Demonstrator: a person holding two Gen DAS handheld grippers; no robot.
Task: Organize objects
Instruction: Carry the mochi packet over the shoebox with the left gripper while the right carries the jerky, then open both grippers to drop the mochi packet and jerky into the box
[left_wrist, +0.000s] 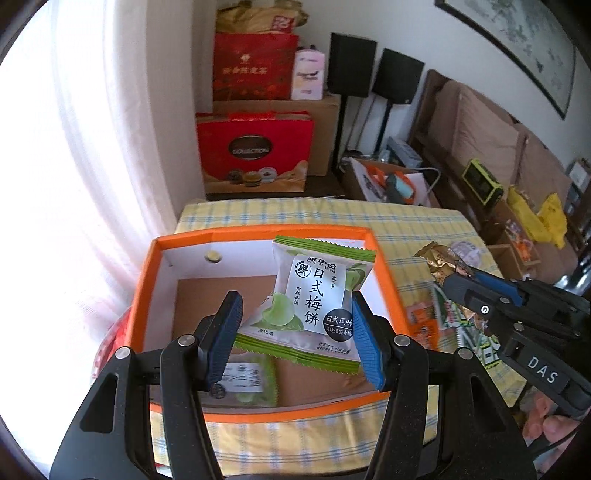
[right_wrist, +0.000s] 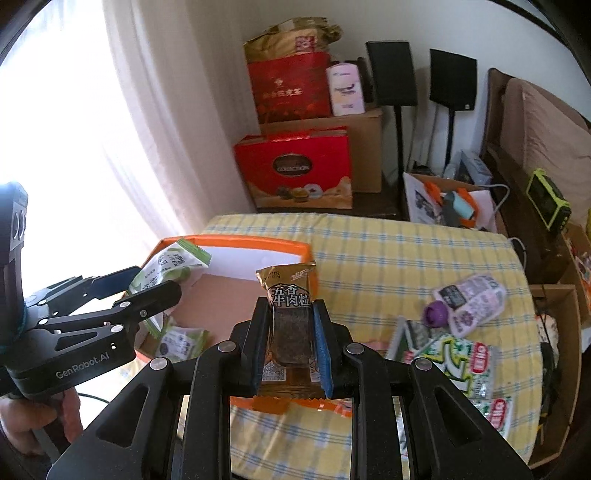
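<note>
My left gripper (left_wrist: 295, 336) is shut on a green-and-white plum snack packet (left_wrist: 317, 295) and holds it upright over the orange box (left_wrist: 258, 232). In the right wrist view the same left gripper (right_wrist: 157, 282) hangs at the box's near left side with that packet (right_wrist: 166, 266) in it. Another green packet (left_wrist: 255, 380) lies flat on the box floor. My right gripper (right_wrist: 291, 339) is shut on a gold-and-brown beef snack packet (right_wrist: 290, 295), just right of the orange box (right_wrist: 258, 243) above the table. From the left wrist view, the right gripper (left_wrist: 452, 280) shows at the right.
A yellow checked cloth (right_wrist: 388, 258) covers the table. A pouch with a purple cap (right_wrist: 469, 299) and several green, white and red snack packets (right_wrist: 461, 362) lie at the right. Red gift boxes (right_wrist: 295, 170), speakers and a sofa stand beyond the table.
</note>
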